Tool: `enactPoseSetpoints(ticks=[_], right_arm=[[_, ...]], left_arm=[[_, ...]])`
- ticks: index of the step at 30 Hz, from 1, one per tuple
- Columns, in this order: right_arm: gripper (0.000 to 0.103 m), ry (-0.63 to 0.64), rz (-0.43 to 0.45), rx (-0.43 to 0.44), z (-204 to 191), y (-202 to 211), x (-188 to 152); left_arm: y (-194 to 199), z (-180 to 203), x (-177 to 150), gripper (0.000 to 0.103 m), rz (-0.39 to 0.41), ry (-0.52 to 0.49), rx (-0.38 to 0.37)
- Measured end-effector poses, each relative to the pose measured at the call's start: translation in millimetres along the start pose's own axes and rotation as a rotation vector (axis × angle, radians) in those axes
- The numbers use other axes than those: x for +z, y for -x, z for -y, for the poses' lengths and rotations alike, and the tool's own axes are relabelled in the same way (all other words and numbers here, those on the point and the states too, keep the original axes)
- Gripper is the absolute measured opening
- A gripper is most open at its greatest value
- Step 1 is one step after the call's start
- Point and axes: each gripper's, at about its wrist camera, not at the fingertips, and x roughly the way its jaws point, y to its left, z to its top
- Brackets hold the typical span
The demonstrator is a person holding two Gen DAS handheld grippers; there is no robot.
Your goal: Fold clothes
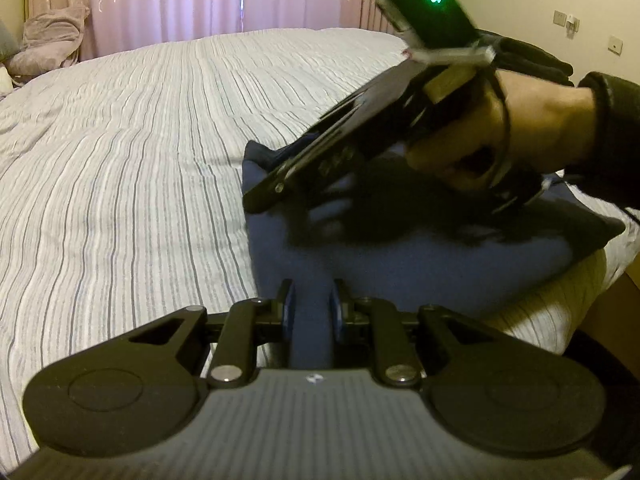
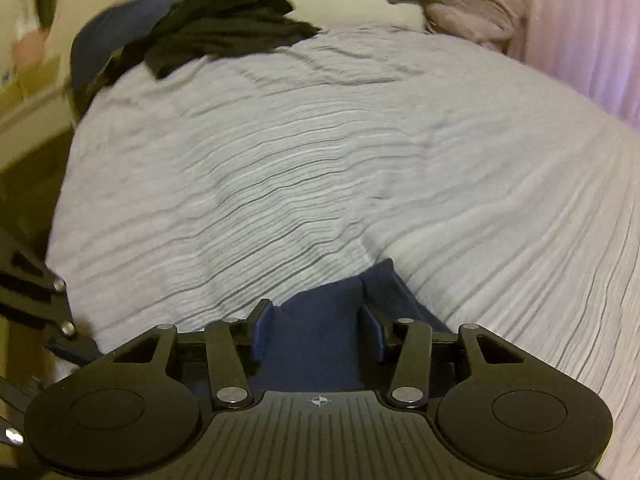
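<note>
A navy garment [image 1: 400, 272] lies folded on the striped bed cover [image 1: 120, 160], close to the bed's right edge. My left gripper [image 1: 313, 308] is at its near edge, the blue pads close together with a ridge of the navy cloth pinched between them. A hand [image 1: 500, 132] holds the right gripper [image 1: 260, 200] tilted down over the garment's far left corner, blurred by motion. In the right wrist view the right gripper [image 2: 318, 328] stands open, its pads wide apart on either side of the navy garment [image 2: 316, 352].
A heap of black clothes [image 2: 224, 28] and a navy piece [image 2: 120, 40] lie at the far end of the bed [image 2: 320, 160]. Pink curtains [image 1: 180, 0] and a crumpled pinkish blanket [image 1: 48, 40] lie beyond. The bed drops off at right [image 1: 560, 312].
</note>
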Motion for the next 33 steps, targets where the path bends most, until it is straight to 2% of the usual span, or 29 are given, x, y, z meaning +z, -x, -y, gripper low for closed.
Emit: enactPoseSetpoints(ticks=[3,7,12,17,19,22,25,27,28,30,33], right_arm=[[0.046,-0.078,0.036,0.021,5,23,-2],[0.046,-0.258,0.089,0.041,21,66,-40],[0.046,-0.351,0.084,-0.087,41,125,-98],[0.046,-0.389,0.107,-0.229,32,186,-157],[0.046,-0.403,0.123,-0.274,21,206,-176],[0.046,-0.361,0.101,-0.361,-3,222,-198],[0.046,-0.367,0.08,-0.481,-24,240,-212],[0.046,-0.347,0.125,-0.547,-49,255,-215],[0.046,-0.326,0.16,-0.555,-65,261,-216],[0.046,-0.263,0.21,-0.517,-98,263,-216],[0.047,-0.146,0.194,-0.485,-132,241,-217]], left_arm=[[1,3,-2,0.016,0.004,0.003,0.008],[0,6,-5,0.016,0.007,0.012,0.021],[-2,9,-3,0.016,-0.001,0.016,0.028],[-1,18,-3,0.016,-0.008,-0.015,0.061],[-1,19,-3,0.016,-0.008,-0.018,0.07],[0,20,-3,0.016,-0.007,-0.019,0.075],[-1,22,-4,0.016,-0.005,-0.023,0.087],[-1,24,-4,0.016,-0.004,-0.025,0.095],[-1,24,-5,0.016,-0.004,-0.027,0.099],[-1,26,-5,0.016,-0.003,-0.029,0.107],[-1,28,-5,0.016,-0.002,-0.047,0.114]])
